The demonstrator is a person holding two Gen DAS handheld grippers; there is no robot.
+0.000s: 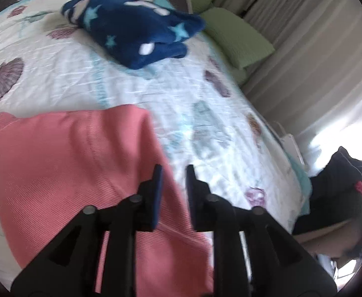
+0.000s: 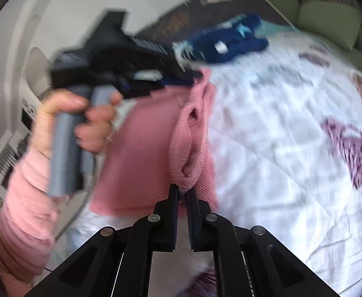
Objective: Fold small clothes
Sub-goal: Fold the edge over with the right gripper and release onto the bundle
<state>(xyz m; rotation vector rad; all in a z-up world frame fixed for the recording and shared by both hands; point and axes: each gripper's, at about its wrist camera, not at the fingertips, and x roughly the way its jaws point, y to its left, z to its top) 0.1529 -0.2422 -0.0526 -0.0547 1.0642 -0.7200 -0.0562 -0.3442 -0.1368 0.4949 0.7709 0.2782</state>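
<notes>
Bright daylight, window glare at right, motion blur, fisheye-warped edges

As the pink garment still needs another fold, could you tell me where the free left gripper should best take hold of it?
Probably the pink garment at its far corner, approached from above: it lies flat and exposed on the quilt. The right gripper already pinches the bunched edge; the left gripper is open, empty.

Left wrist view low over the bedspread, facing the blue blanket, right wrist view close, blurred, seemingly facing that blanket too, both sharing the pink cloth before it.
</notes>
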